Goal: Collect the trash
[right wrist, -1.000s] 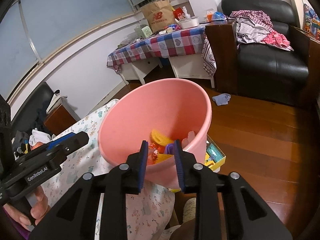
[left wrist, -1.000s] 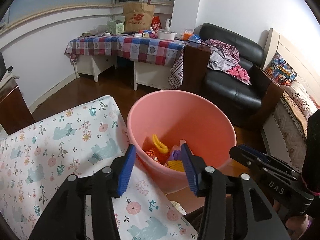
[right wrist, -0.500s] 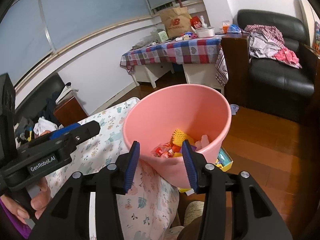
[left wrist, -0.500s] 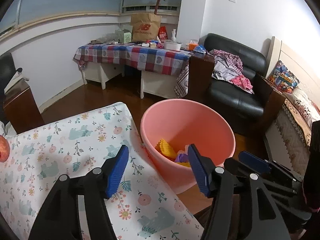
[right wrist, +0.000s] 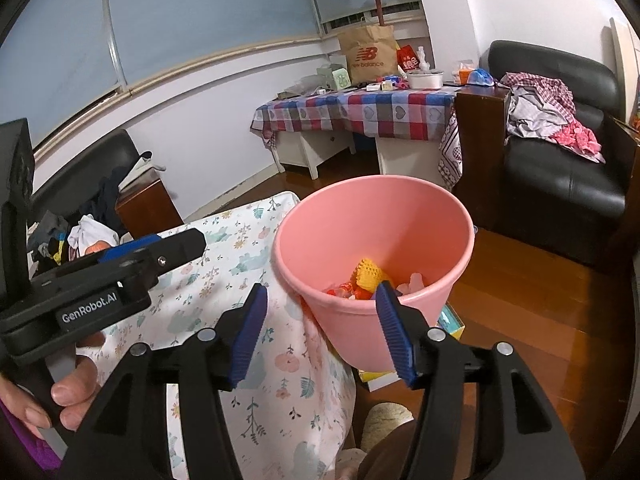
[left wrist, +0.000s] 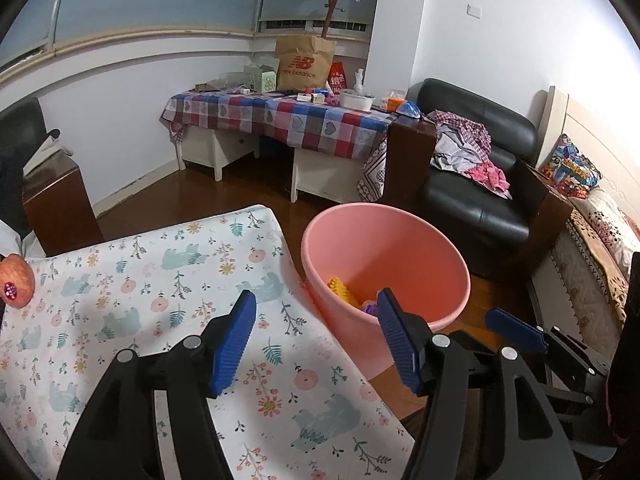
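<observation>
Item: pink bucket [left wrist: 384,264], our landmark, standing on the wooden floor against the edge of the floral-cloth surface [left wrist: 132,280]; we count inside it a yellow ridged piece [right wrist: 368,274], red wrappers [right wrist: 340,291] and a purple scrap [left wrist: 370,307], all lying at the bottom. Item: left gripper [left wrist: 316,336], jaws spread wide and empty, hanging over the cloth just short of the bucket's near rim. Item: right gripper [right wrist: 322,330], jaws opening with nothing between them, poised before the bucket's near wall, with the mouth of the bucket showing above and beyond the blue pads [right wrist: 390,328]. We judge that both loads have been let go into the bucket and that the coming move is a turn away from it toward whatever is left to gather. Item: one reddish round object [left wrist: 16,282] at the far left edge of the cloth, well apart from the bucket on the side opposite to it; whether it is trash or fruit we cannot tell, and it has no long axis to line the jaws up with. We judge the left hand [right wrist: 60,392] the nearer to it, since it is the one on the cloth side of the bucket, while the right sits on the bucket side. Item: a coloured box [right wrist: 450,320] on the floor, tucked just behind the bucket's base, partly hidden, closer to the right gripper.
</observation>
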Action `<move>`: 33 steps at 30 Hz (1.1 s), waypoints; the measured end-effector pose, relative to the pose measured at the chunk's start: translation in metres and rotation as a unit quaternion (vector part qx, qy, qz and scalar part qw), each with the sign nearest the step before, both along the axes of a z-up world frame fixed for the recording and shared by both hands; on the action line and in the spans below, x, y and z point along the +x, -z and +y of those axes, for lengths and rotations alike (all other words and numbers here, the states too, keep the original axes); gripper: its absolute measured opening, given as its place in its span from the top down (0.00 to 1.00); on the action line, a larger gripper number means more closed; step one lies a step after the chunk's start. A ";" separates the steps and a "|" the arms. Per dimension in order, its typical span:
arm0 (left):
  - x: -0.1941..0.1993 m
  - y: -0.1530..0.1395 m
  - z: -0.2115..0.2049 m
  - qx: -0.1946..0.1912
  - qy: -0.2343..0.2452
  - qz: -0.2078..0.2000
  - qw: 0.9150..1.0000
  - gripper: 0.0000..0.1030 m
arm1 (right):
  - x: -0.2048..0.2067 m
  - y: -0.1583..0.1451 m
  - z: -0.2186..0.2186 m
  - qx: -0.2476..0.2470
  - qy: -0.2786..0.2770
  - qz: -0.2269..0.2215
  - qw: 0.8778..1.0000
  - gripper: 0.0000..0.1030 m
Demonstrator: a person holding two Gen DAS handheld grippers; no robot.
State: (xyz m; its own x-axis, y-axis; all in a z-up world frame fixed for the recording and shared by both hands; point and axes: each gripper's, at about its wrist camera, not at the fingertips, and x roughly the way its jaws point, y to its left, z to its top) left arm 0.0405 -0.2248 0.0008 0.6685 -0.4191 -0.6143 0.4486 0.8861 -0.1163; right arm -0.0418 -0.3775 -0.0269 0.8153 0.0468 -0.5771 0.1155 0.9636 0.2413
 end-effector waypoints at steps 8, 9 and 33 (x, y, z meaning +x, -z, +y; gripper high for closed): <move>-0.017 -0.005 0.008 -0.003 0.000 -0.015 1.000 0.40 | -0.007 -0.001 0.015 -0.008 -0.004 0.002 1.000 0.39; -0.019 -0.006 0.009 -0.004 0.000 -0.016 1.000 0.40 | -0.008 -0.002 0.017 -0.009 -0.006 0.001 1.000 0.37; -0.056 -0.017 0.045 -0.022 -0.007 -0.037 0.999 0.40 | -0.026 -0.015 0.048 -0.041 -0.017 -0.012 0.999 0.37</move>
State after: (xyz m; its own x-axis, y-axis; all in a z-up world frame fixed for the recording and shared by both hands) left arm -0.0157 -0.1797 0.0175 0.7168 -0.4352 -0.5448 0.4457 0.8868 -0.1221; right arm -0.0682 -0.3291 -0.0119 0.8274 0.0278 -0.5610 0.0776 0.9836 0.1631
